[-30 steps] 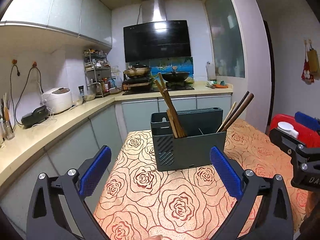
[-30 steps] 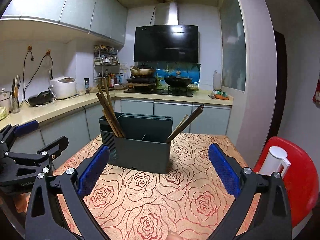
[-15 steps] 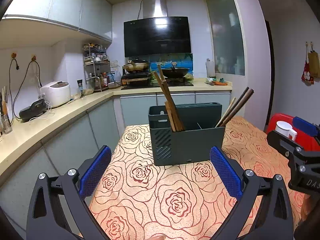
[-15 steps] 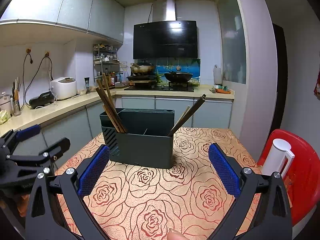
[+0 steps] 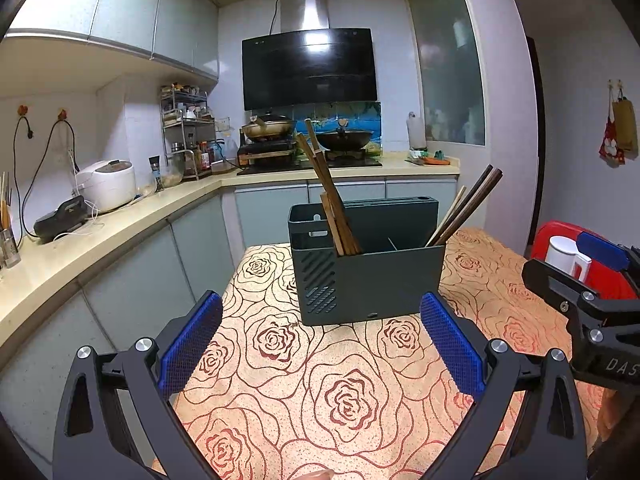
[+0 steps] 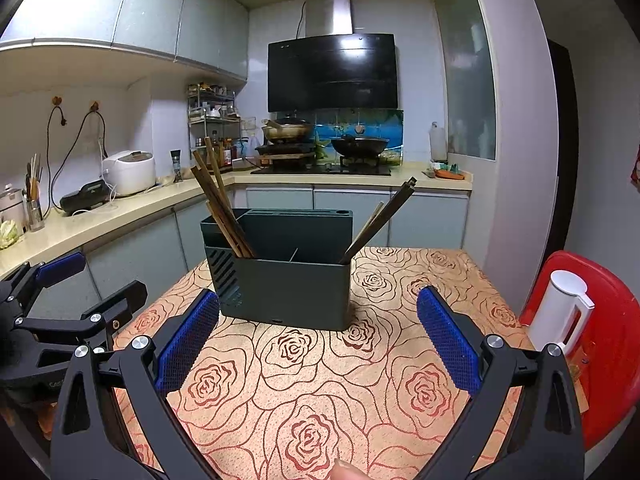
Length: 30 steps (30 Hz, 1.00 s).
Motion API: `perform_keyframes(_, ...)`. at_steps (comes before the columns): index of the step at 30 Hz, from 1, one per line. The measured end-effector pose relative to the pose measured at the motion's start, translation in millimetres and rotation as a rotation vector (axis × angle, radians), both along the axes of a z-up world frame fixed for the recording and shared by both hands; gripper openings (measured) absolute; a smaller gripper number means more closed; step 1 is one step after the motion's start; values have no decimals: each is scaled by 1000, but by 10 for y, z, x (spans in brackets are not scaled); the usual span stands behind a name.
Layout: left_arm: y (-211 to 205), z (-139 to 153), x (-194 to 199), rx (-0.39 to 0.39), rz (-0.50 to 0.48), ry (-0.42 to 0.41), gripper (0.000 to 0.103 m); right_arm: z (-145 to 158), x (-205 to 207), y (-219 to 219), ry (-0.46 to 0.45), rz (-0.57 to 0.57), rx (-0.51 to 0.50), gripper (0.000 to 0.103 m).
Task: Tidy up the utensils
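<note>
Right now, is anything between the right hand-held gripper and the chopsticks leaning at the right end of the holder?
Nothing visible: only bare tablecloth lies between the open right hand-held gripper and the holder with those chopsticks.

Table (image 5: 344,392): in front of both grippers, with the kitchen counter (image 5: 120,224) behind it and to the left.
Box (image 5: 372,280): stands on the table, near its far end.
Left sticks (image 5: 332,200): in the left part of the box, leaning to the left.
Right sticks (image 5: 464,208): in the right part of the box, leaning to the right.
Left gripper (image 5: 320,344): in front of the box, not touching it.
Right gripper (image 6: 318,340): in front of the box too, to the right of the left gripper.
Jug (image 6: 560,312): to the right of the table, on a chair (image 6: 612,352).
Stove (image 6: 324,168): on the counter, far behind the box.
Rice cooker (image 6: 130,172): on the counter, at the left.
</note>
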<state>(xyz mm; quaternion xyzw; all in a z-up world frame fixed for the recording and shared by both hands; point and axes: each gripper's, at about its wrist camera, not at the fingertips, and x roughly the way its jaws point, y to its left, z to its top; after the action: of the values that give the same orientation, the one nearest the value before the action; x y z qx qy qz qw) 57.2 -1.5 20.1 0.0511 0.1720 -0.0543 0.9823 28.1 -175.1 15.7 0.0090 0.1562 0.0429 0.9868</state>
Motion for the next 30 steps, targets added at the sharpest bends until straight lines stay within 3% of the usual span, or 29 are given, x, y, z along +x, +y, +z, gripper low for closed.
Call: perform_keyframes(30,28,12,25,-1,14,3,96,-17,5,-3,12,-8,13,96)
